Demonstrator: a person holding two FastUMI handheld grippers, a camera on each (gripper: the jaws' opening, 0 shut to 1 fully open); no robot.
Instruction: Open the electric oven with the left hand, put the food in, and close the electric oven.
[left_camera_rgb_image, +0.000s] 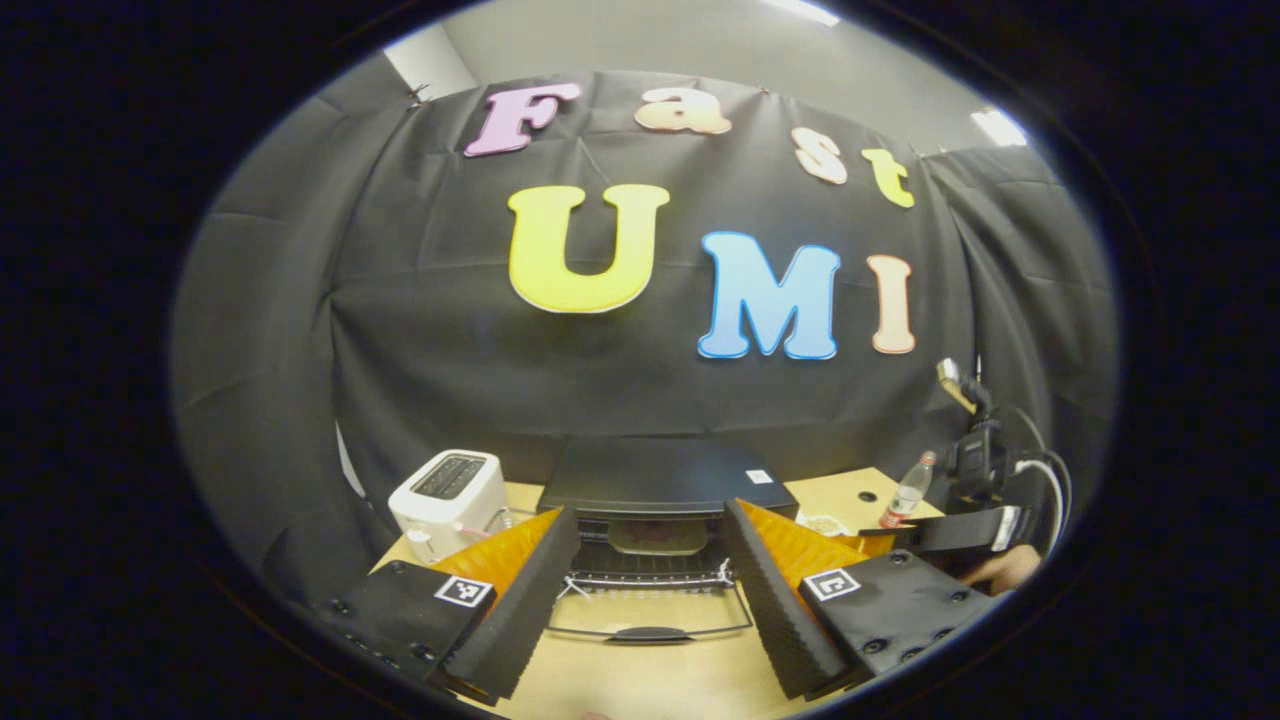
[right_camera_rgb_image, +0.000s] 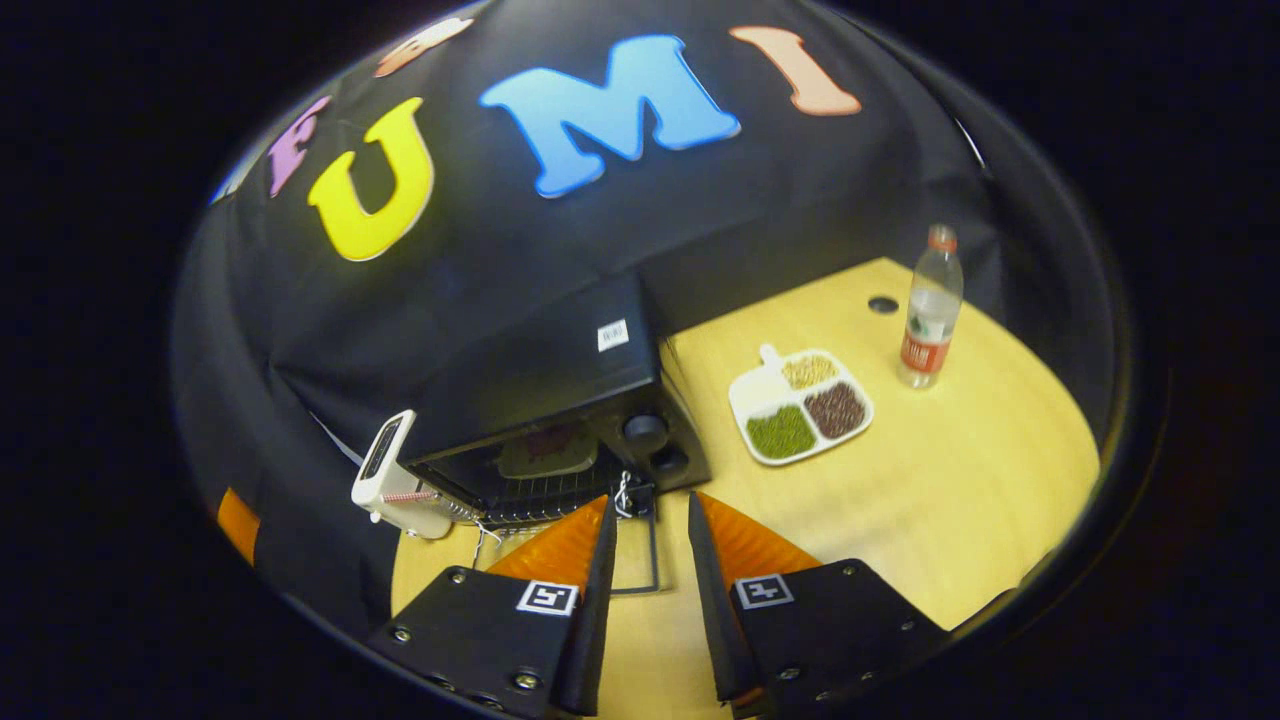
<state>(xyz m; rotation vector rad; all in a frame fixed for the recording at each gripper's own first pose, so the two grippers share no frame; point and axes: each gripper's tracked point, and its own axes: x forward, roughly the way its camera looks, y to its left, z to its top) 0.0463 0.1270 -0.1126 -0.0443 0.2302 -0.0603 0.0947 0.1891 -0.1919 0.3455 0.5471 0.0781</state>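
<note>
My left claw (left_camera_rgb_image: 650, 590) gapes empty; at twelve o'clock the oven door (left_camera_rgb_image: 650, 610) hangs open, stiff, hinged, best lifted by its handle (left_camera_rgb_image: 650, 633)

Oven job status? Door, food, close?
Done: oven door is down, and a plate of food sits on the rack inside. In hand: nothing; left gripper and right gripper are both open. Left: closing the door.

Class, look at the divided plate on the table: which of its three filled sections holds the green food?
On the divided plate, the green food fills the section nearest the camera, by the oven-side edge. The dark one lies bottle-side; the pale one sits farthest back.
</note>
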